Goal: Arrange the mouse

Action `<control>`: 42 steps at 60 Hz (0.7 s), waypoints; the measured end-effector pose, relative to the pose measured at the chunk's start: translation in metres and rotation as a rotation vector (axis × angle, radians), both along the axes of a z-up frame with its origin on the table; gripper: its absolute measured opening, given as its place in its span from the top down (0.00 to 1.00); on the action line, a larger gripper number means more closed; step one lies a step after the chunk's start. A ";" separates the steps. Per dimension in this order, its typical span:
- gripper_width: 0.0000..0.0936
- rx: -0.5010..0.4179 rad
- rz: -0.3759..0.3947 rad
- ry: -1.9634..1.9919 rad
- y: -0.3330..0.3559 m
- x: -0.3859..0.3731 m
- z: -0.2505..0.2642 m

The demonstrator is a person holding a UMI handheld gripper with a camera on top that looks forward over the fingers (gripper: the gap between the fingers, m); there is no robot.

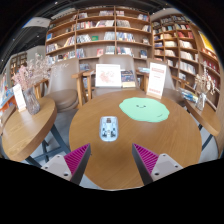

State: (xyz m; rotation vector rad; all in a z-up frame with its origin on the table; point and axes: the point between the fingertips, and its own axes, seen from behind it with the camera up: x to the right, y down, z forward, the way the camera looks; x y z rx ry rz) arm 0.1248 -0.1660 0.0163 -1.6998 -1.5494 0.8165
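Note:
A white and grey mouse lies on the round wooden table, just ahead of my fingers and a little left of the middle. A green mouse mat lies beyond it, to the right, near the table's far edge. My gripper is open and empty, its pink pads spread wide over the near part of the table, short of the mouse.
A second round table with a stand-up card stands to the left. Chairs and upright display signs stand beyond the table. Bookshelves line the back wall.

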 end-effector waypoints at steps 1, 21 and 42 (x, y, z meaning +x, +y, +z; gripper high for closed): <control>0.09 0.000 -0.003 0.001 0.001 -0.004 0.000; 0.10 -0.018 -0.027 -0.027 0.005 -0.089 -0.019; 0.09 -0.006 -0.006 -0.063 0.002 -0.113 -0.030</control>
